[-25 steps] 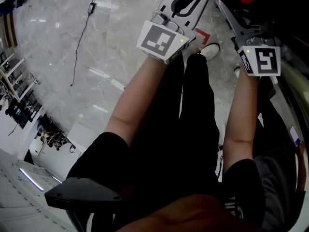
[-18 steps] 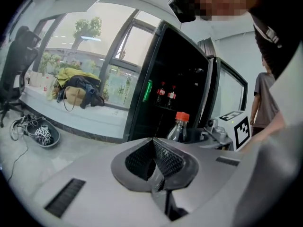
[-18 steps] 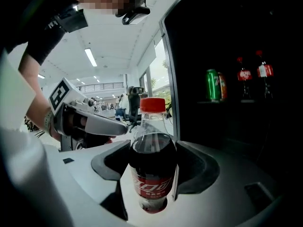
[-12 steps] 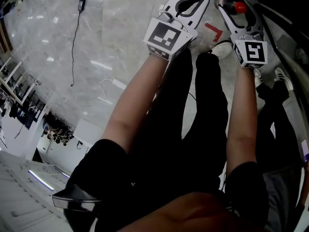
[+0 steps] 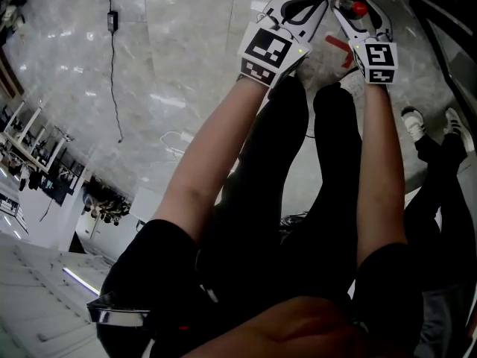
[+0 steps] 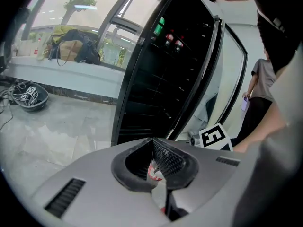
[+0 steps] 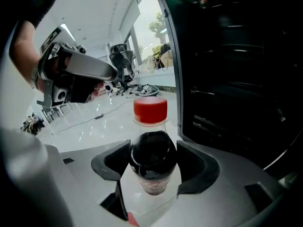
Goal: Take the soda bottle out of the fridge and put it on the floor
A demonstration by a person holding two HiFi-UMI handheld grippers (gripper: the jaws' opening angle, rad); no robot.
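Note:
The soda bottle (image 7: 152, 167), dark with a red cap (image 7: 150, 110), stands between the jaws of my right gripper (image 7: 154, 188), which is shut on it. From the head view the red cap (image 5: 360, 8) shows inside the right gripper (image 5: 358, 6), held out over the grey marble floor (image 5: 171, 66). My left gripper (image 5: 298, 7) is just to its left, shut with nothing in it. The black fridge (image 7: 236, 79) stands open at the right. In the left gripper view the fridge (image 6: 161, 79) is ahead, and a bit of the bottle's label shows past the left gripper (image 6: 158, 167).
Other bottles (image 6: 168, 34) sit on the fridge's top shelf. Another person (image 6: 262, 93) stands at the right, their shoes (image 5: 414, 121) near mine. A cable (image 5: 112, 21) and red tape (image 5: 339, 45) lie on the floor. A helmet-like thing (image 6: 29, 96) lies far left.
The right gripper with the bottle has swung left, away from the fridge, and closer to the left gripper. Both grippers sit higher in the head view.

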